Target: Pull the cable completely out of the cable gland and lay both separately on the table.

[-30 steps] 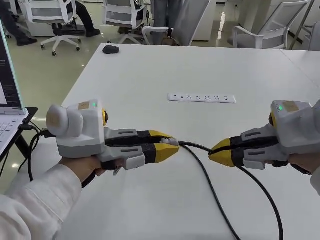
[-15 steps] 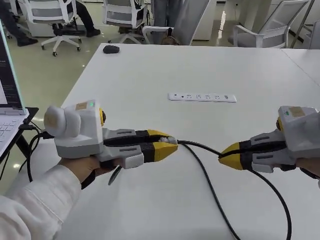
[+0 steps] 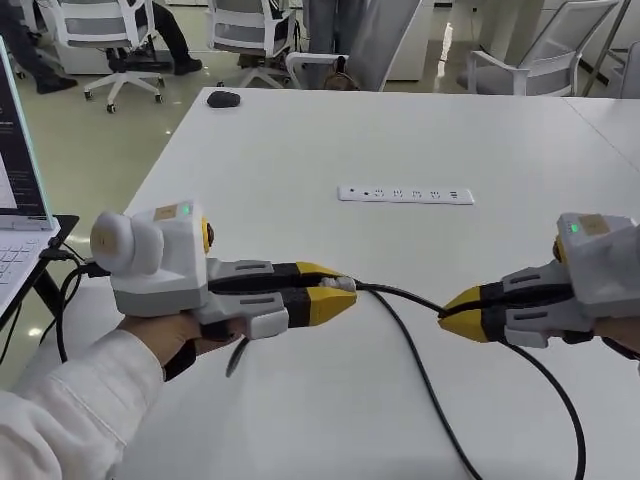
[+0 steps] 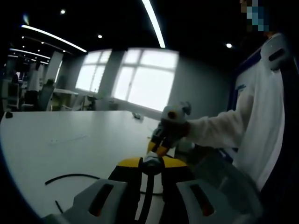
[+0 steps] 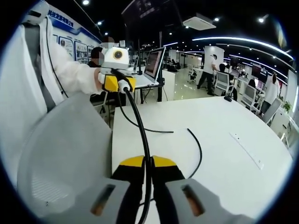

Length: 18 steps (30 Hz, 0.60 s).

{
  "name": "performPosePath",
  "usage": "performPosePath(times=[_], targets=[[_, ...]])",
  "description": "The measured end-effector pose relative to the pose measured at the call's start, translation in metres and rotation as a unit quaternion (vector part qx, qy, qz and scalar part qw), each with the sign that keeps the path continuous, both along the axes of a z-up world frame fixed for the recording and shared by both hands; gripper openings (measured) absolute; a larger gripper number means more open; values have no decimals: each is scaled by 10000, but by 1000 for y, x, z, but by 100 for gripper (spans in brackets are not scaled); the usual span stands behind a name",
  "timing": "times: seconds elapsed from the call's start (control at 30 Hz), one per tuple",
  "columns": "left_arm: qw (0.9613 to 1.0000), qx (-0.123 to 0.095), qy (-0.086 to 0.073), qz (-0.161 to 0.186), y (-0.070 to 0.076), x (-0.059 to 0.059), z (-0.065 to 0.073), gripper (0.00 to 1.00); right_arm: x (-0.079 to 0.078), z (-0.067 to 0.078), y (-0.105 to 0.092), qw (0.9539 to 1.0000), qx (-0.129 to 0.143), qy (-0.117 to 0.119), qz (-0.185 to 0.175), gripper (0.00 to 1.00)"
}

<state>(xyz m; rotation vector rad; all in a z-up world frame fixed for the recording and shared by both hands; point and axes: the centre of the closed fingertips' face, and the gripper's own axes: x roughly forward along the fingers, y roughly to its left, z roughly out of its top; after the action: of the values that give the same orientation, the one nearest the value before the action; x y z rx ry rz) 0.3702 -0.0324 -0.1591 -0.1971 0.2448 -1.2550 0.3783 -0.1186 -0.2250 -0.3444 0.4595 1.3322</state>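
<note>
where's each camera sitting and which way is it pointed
Head view: on the headset, looking forward and down at the table; left tongs, right tongs, a hand and sleeve show.
Left gripper view: on the left tongs, rising at bottom, facing the right tongs and the person's body.
Right gripper view: on the right tongs, rising at bottom, facing along the cable to the left tongs.
Shared: each gripper view sees the other tongs.

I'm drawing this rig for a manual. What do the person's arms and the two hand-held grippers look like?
Both the left hand-held gripper and the right hand-held gripper have boxy white-grey bodies, black jaws with yellow tips, a small green light and a tan sticker on top. The left arm wears a white sleeve.
</note>
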Motion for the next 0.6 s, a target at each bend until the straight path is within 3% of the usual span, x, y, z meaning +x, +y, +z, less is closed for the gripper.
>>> performPosePath(times=[0.1, 0.23, 0.43, 0.6], targets=[[10000, -8, 2, 6, 0, 1, 0, 16, -1, -1, -1, 9999, -102, -50, 41, 4], [10000, -32, -18, 13, -1, 1, 2, 16, -3, 4, 2, 10000, -40, -5, 34, 7], [10000, 12, -23, -20, -4, 2, 1, 16, -3, 23, 13, 9996, 124, -216, 112, 15], [10000, 28, -40, -76, -7, 0, 1, 16, 0, 47, 26, 9978, 436, -429, 239, 16]])
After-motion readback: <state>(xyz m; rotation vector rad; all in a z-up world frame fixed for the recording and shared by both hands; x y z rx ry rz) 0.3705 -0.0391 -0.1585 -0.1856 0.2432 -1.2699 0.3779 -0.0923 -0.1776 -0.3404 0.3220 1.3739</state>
